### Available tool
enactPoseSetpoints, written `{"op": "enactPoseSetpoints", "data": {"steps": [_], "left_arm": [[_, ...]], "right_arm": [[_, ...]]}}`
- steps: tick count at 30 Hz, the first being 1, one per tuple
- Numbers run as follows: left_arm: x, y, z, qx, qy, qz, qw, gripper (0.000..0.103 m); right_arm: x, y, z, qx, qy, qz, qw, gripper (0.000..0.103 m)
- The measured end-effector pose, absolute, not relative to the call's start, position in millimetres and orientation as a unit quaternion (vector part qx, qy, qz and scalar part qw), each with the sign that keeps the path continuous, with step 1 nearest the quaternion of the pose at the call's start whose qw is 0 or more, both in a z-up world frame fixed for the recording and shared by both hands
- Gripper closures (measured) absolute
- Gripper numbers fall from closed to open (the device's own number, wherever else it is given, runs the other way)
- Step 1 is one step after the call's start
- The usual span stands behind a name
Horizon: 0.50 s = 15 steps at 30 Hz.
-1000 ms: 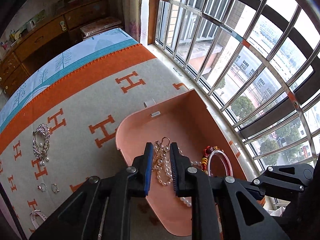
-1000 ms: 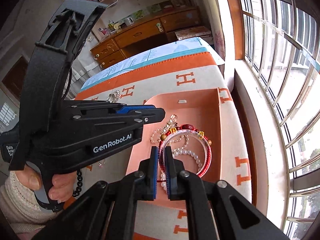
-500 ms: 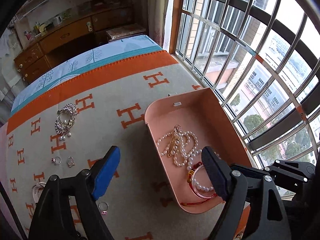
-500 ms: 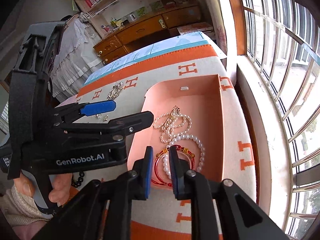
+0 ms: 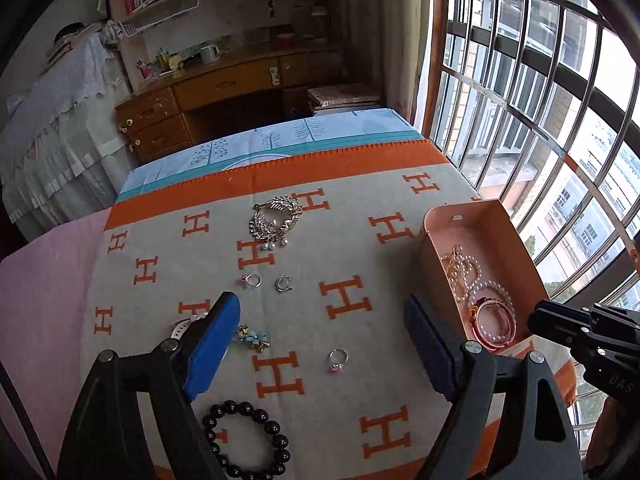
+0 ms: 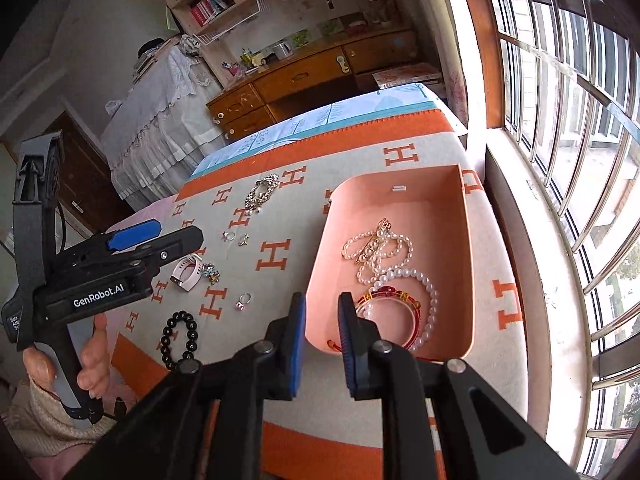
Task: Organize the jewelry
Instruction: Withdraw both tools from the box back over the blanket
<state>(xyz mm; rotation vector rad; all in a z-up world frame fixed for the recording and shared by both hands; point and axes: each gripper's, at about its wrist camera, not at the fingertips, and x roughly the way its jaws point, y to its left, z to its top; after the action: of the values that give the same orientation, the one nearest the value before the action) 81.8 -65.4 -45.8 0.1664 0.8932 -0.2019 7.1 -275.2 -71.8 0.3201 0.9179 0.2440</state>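
Sorting looked about half done: the tray (image 6: 400, 200), a shallow peach plastic box with rounded near corners, sat on the right of the blanket (image 5: 340, 248) by the window and already held a pearl necklace (image 6: 400, 248) looped around a gold clasp, with a red bangle (image 6: 384, 291) at its near end. The left tongs (image 5: 320, 308) had just been opening and stood spread wide with nothing between them, above the loose pieces left of the tray. The right tongs (image 6: 322, 300) had just been opening too, but only a crack; they hung over the tray's near left corner with nothing pinched. A hand (image 6: 92, 360) gripped the left tool's handle. On the woven, H-patterned blanket lay a black bead bracelet (image 5: 210, 422) nearest, a pink-stone ring (image 5: 338, 358), a small blue flower brooch (image 5: 252, 338), a white strap (image 6: 186, 272), two small rings (image 5: 252, 280) farther off, and a large silver leaf brooch (image 5: 276, 216) with pearl drops farthest. The step in hand was probably the reach for the next piece. The ring between the spread tips seemed the likely pick; it is thin, hard and low on soft cloth, so the tips would have to come down straddling it and close gently without snagging the weave. The glossy round beads would likely roll or slip under a careless pinch.
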Motion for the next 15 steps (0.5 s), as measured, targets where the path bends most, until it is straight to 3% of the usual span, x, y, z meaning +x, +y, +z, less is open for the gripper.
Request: {"op": "enactPoseSetpoints", "data": {"steps": [6,15], "left_arm": [[56.8,1.2,-29.0,0.061,0.409,-0.033,0.910,0.015],[30.4,72.8,-35.7,0.020,0.417,0.019,0.908,0.014]], "right_arm": [[3.5,-257.1,-65.9,0.146,0.434,0.134,0.879,0.087],[7.1,-218.7,-61.3,0.135,0.433,0.169,0.875,0.087]]}}
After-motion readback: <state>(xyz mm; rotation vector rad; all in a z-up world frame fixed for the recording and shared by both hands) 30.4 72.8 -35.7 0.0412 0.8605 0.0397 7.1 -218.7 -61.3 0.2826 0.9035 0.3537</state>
